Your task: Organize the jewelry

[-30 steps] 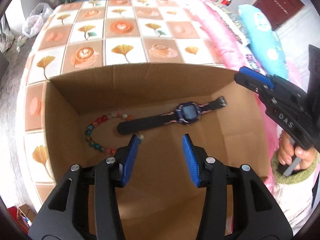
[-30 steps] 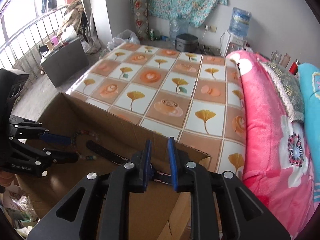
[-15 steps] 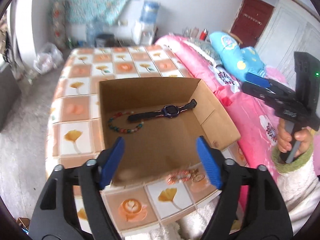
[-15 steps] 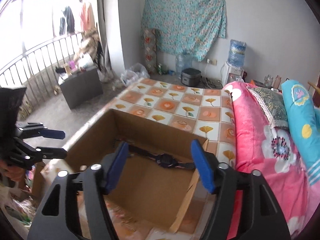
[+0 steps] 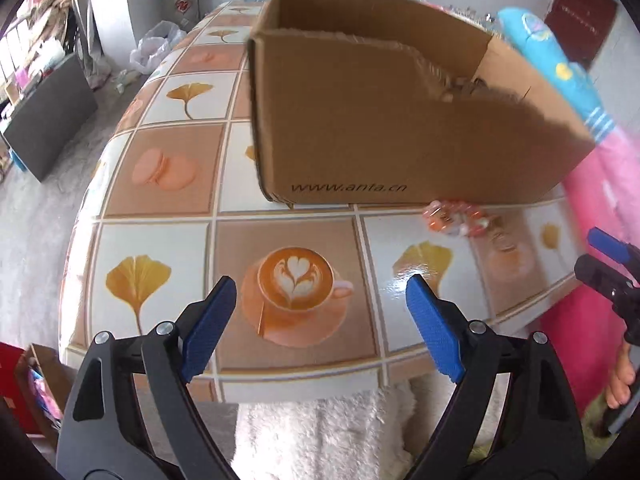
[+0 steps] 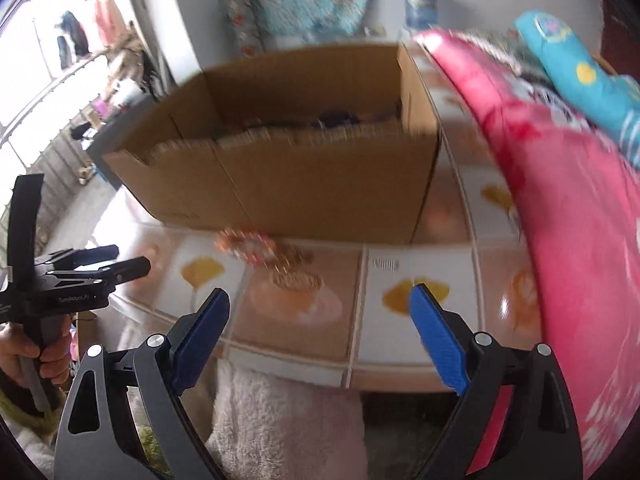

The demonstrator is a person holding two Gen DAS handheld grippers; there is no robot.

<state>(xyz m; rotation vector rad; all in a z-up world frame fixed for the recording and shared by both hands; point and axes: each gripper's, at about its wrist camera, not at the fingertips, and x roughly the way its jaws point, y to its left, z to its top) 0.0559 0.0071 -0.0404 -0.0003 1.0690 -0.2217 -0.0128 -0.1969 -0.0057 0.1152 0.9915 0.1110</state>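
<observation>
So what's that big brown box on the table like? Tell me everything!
The cardboard box is plain brown corrugated card, open on top, with a ragged, torn upper edge along its near wall. Small dark print reading www.anta.cn runs low on that wall. It sits flat on the tiled-pattern tablecloth. A blurry orange beaded bracelet lies on the cloth right by its base. Something dark shows inside, too blurred to name.

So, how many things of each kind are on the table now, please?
Box: 1
Bead bracelet outside the box, by its front wall: 1
Watch, dark and blurred, inside the box: 1
Total: 3
</observation>
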